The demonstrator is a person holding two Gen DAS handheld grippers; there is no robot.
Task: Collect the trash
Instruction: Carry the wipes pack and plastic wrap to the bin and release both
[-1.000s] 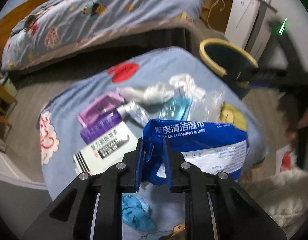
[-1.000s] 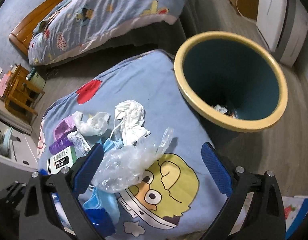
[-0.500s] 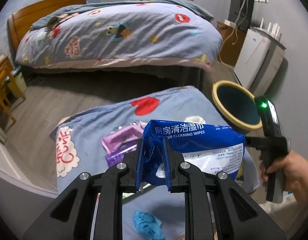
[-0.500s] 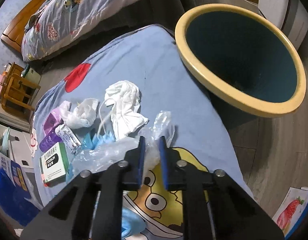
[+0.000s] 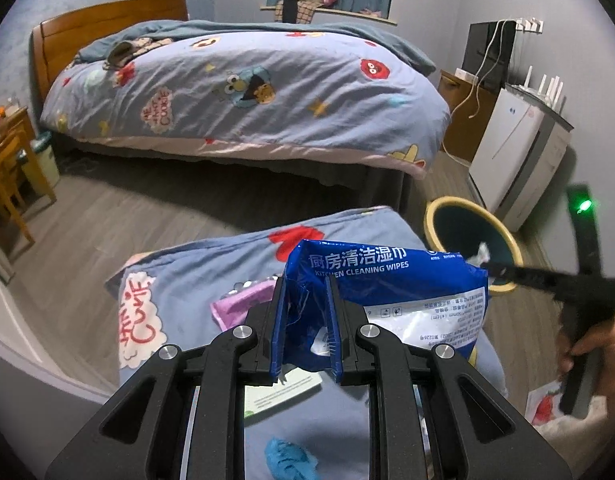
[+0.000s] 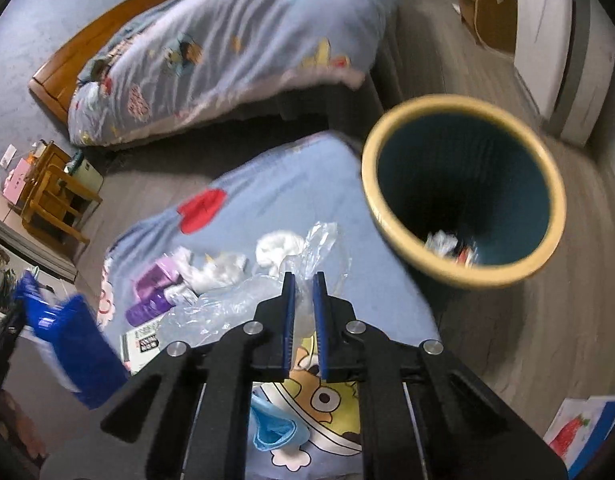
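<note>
My left gripper (image 5: 306, 304) is shut on a blue kitchen wipes pack (image 5: 387, 292) and holds it high above the blue cloth-covered table (image 5: 211, 272). The pack also shows blurred in the right wrist view (image 6: 67, 340). My right gripper (image 6: 303, 292) is shut on a clear plastic bag (image 6: 243, 300) lifted off the table. The yellow-rimmed teal trash bin (image 6: 463, 192) stands on the floor to the right, with some trash inside; it also shows in the left wrist view (image 5: 467, 228). White tissues (image 6: 279, 248), purple packets (image 6: 155, 292), a white box (image 6: 143, 344) and a blue mask (image 6: 271, 428) lie on the table.
A bed (image 5: 243, 92) with a cartoon duvet stands behind the table. A white appliance (image 5: 519, 156) and wooden cabinet (image 5: 463, 120) are at the right wall. A wooden chair (image 5: 7, 172) is at the left. A strawberry-print paper (image 6: 579, 428) lies on the floor.
My left gripper has lifted the wipes pack higher. My right gripper closed on the clear plastic bag and raised it toward the bin side.
</note>
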